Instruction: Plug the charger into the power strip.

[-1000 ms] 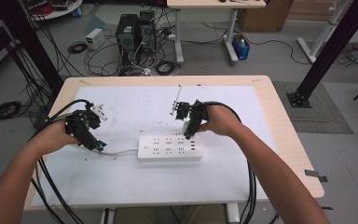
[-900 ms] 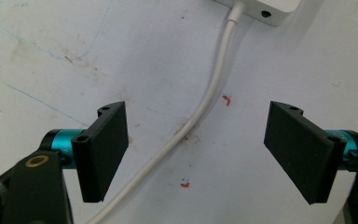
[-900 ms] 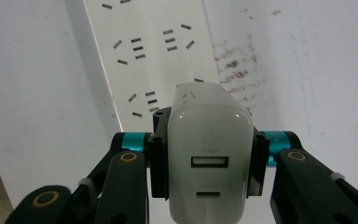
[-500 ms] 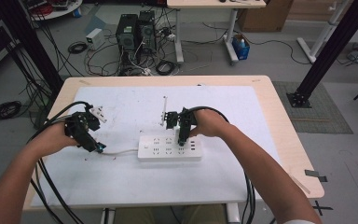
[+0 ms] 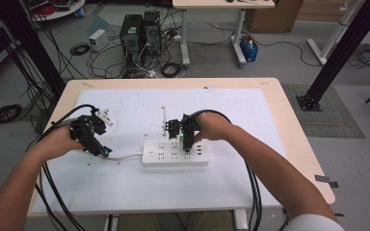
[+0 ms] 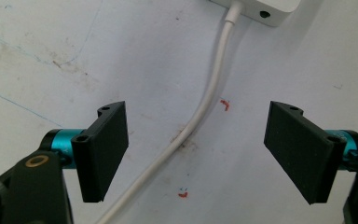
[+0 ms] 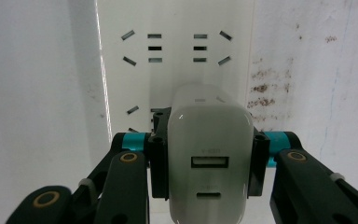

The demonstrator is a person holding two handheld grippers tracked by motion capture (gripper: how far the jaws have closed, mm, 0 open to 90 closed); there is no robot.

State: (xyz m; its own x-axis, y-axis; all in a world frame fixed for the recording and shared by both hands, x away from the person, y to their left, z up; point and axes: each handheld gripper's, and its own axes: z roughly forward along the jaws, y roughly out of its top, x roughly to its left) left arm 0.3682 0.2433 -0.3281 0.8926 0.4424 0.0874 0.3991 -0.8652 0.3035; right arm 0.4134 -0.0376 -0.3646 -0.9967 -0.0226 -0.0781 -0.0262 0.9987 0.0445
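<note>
In the high view the right hand and its gripper cover the part of the white power strip (image 5: 175, 153) where the charger meets it, so whether the prongs are seated in a socket cannot be told from there. The right gripper view does not settle it either: the white USB charger (image 7: 209, 154) blocks the sockets directly beneath it, and its lower edge is cut off by the bottom of the frame. The small print above and below its USB port is too faint to read.

The right gripper (image 7: 209, 161) is clamped on the charger, one black jaw pressed flat against each side of it, port end facing the camera. It hangs directly over the power strip (image 7: 175, 56), whose free socket slots show farther along. In the high view that gripper (image 5: 187, 144) stands over the middle of the strip, near the centre of the white mat (image 5: 250, 115).

The left gripper (image 6: 196, 156) holds nothing; its jaws stand well apart, low over the mat, with the strip's white cable (image 6: 205, 102) running between them without touching either. In the high view it (image 5: 101, 149) sits to the left of the strip, beside the cable's run. A small white plug (image 5: 103, 116) lies just beyond it on the mat.
</note>
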